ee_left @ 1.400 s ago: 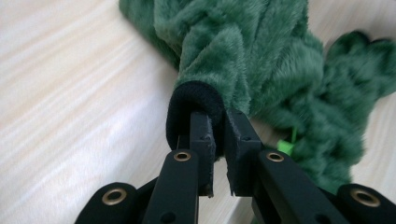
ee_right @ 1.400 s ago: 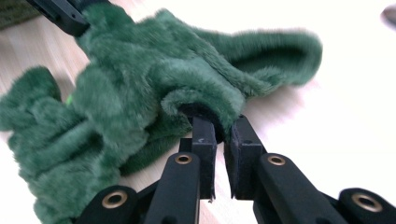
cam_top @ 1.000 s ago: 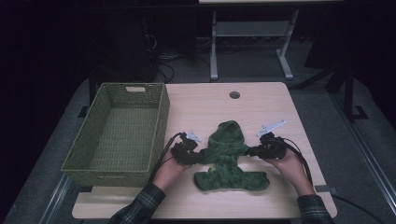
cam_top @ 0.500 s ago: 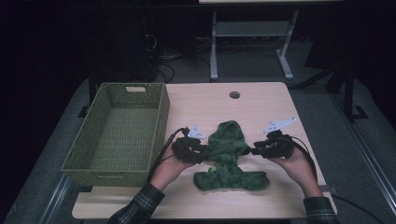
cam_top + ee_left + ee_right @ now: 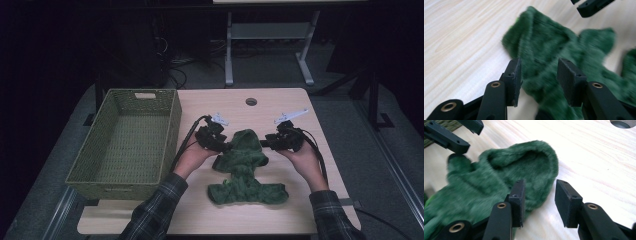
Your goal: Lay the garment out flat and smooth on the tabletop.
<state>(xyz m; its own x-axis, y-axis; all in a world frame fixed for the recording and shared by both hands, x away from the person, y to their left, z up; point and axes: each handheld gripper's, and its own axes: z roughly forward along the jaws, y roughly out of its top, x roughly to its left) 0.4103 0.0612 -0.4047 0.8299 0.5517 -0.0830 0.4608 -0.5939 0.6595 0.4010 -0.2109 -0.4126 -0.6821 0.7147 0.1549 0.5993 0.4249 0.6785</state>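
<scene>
A dark green fuzzy hooded garment (image 5: pixel 245 155) lies flat on the wooden table (image 5: pixel 220 100), hood end farthest from me. My left gripper (image 5: pixel 226 146) sits at the hood's left side, my right gripper (image 5: pixel 265 143) at its right side. In the left gripper view the left gripper (image 5: pixel 539 71) is open, with the green fabric (image 5: pixel 549 47) lying under and beyond its jaws. In the right gripper view the right gripper (image 5: pixel 539 195) is open too; the hood's rim (image 5: pixel 541 170) reaches into the gap between its jaws. Neither gripper holds anything.
A woven green basket (image 5: pixel 172 125) with nothing inside it stands on the table's left, close to my left hand. A round cable hole (image 5: pixel 251 101) sits near the table's far edge. The garment's lower hem (image 5: pixel 250 192) lies near the front edge.
Both grippers have moved forward, away from me, from the garment's middle up to the sides of the hood. The garment has barely shifted.
</scene>
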